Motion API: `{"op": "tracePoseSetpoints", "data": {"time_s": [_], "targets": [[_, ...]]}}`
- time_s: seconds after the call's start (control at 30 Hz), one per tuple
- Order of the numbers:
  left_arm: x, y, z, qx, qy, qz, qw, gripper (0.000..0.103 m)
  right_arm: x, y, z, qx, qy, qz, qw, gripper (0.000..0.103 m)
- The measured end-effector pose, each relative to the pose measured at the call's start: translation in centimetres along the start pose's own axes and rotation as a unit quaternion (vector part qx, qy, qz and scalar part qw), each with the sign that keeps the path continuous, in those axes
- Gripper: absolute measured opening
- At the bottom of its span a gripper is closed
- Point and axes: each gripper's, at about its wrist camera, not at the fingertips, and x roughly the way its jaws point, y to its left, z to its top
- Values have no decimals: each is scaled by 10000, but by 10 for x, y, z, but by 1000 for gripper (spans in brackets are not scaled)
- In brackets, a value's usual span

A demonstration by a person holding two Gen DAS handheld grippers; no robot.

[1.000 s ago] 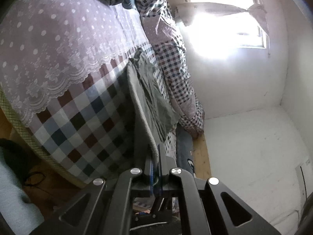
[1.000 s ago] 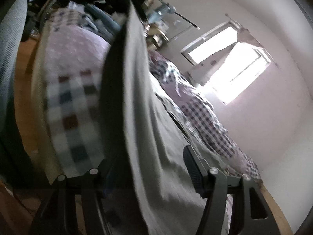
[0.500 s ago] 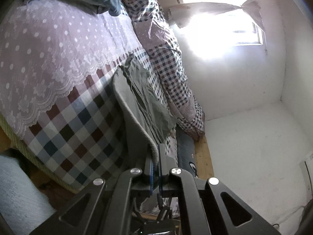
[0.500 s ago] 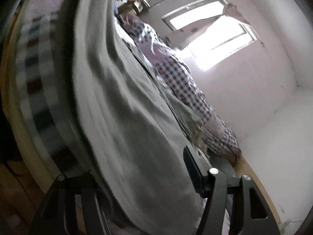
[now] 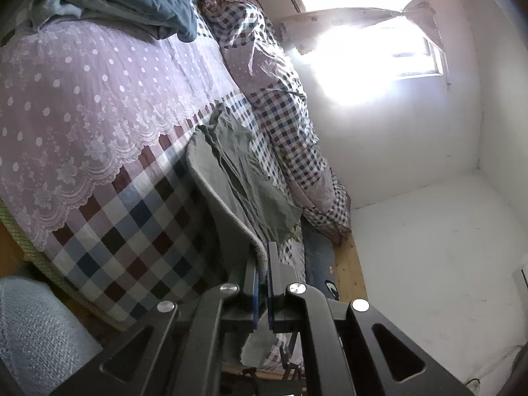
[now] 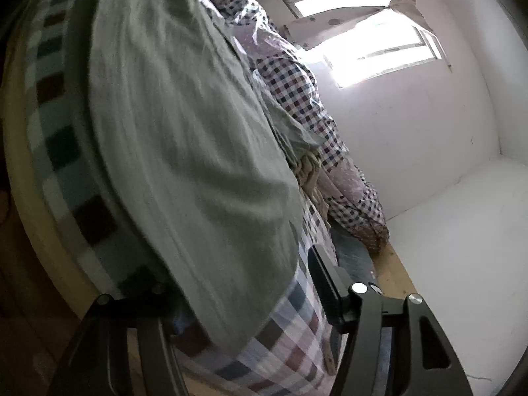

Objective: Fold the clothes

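Checked bed, grey-green garment on it, rumpled gingham quilt beside

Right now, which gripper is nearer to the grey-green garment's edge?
Left. The left gripper is clamped on the grey-green garment at its edge; the right gripper stands open, with cloth draped over its one side.

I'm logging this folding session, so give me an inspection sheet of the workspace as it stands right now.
Surface: bed with a checked sheet, a lilac lace cover over its far part.
Job's things: grey-green garment, lifted at one edge, the rest bunched on the bed.
Clutter: blue bedding; rolled checked quilt along the wall side.
Grippers: left hand-held gripper shut on the garment's edge; right hand-held gripper open, its jaws just closing a little, cloth draped between them.
Cables: nothing seen.
Surroundings: bright window, white walls, wooden floor.
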Motion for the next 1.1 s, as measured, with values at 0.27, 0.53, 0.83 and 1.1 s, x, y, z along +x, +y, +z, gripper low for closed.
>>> {"op": "tracePoseSetpoints", "data": {"time_s": [0.27, 0.53, 0.83, 1.1], "targets": [[-1, 4, 0, -7, -25, 156, 9999, 2, -7, 1, -9, -234, 2, 182, 9996, 28], [-8, 7, 2, -3, -132, 175, 9998, 1, -16, -32, -6, 14, 22, 458, 9989, 1], [-22, -11, 3, 176, -236, 174, 9994, 1, -53, -120, 14, 438, -251, 368, 9980, 0], [-56, -51, 15, 530, -563, -88, 9970, 1, -108, -188, 53, 618, -869, 128, 9942, 0]]}}
